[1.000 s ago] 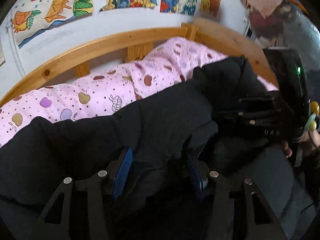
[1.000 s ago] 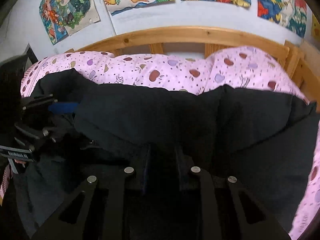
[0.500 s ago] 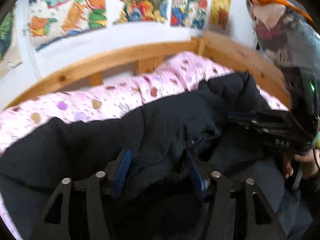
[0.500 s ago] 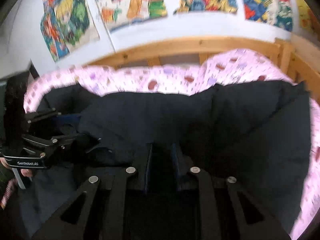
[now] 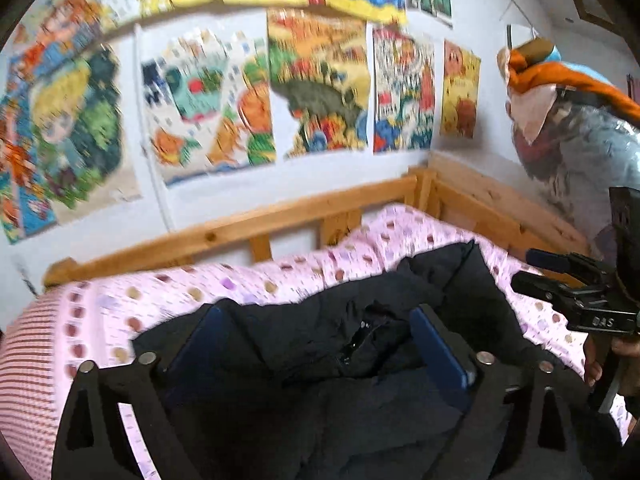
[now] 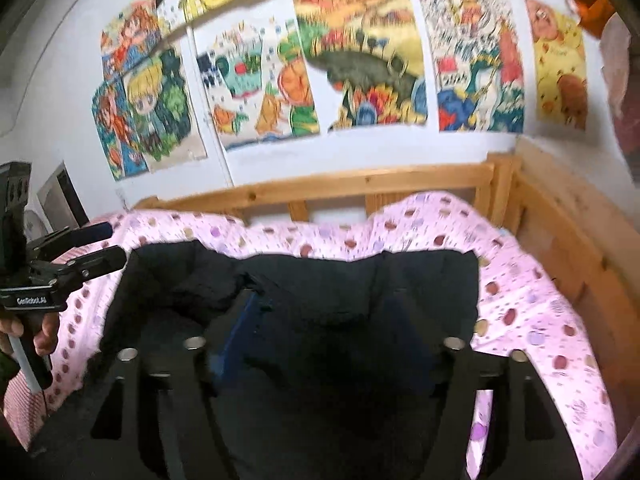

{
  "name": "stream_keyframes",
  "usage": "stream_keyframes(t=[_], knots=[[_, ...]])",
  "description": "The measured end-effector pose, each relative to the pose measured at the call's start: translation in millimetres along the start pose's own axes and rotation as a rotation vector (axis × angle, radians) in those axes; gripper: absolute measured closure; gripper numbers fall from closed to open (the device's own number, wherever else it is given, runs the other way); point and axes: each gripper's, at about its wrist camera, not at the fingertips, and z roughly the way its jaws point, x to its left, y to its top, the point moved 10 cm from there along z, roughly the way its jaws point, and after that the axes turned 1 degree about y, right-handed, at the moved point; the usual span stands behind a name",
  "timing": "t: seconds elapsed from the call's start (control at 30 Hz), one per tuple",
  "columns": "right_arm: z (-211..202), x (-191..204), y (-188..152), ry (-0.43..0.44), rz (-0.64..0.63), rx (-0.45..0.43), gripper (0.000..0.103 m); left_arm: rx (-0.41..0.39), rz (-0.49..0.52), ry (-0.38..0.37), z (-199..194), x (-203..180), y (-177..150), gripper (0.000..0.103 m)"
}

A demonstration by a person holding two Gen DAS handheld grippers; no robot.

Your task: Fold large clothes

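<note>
Both my jaws just opened wide; fabric clamped a second ago now lies loose, nothing pinched. Left gripper (image 5: 316, 344) and right gripper (image 6: 332, 328) both lifted above black coat (image 6: 320, 292). Judgement: fold released, this step done, next grasp needed. Coat lies on pink bedding (image 6: 520, 300), short of wooden bed rail (image 6: 360, 184). Count: one coat, two grippers, one bed rail.

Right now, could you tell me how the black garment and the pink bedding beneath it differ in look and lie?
The black garment is plain and dark; the pink bedding is pale with coloured spots. The garment lies on top, bunched near the left gripper; the bedding spreads beyond it to the wooden bed rail. Both are soft fabric on the bed.
</note>
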Motion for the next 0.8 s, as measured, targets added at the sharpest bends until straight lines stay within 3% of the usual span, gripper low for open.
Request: stream_keyframes(t=[0.17, 0.37, 0.57, 0.8], knots=[[-49, 17, 15, 0.006, -0.022, -0.057, 0.017, -0.067, 0.018, 0.046, -64, -6, 14, 0.000], [-107, 44, 16, -0.005, -0.096, -0.101, 0.013, -0.118, 0.027, 0.081, -135, -19, 9, 0.000], [-157, 71, -5, -0.055, -0.179, -0.097, 0.013, -0.162, 0.065, 0.138, -192, -31, -12, 0.000], [-213, 82, -35, -0.074, -0.186, -0.102, 0.013, -0.172, 0.054, 0.128, -240, -42, -44, 0.000]])
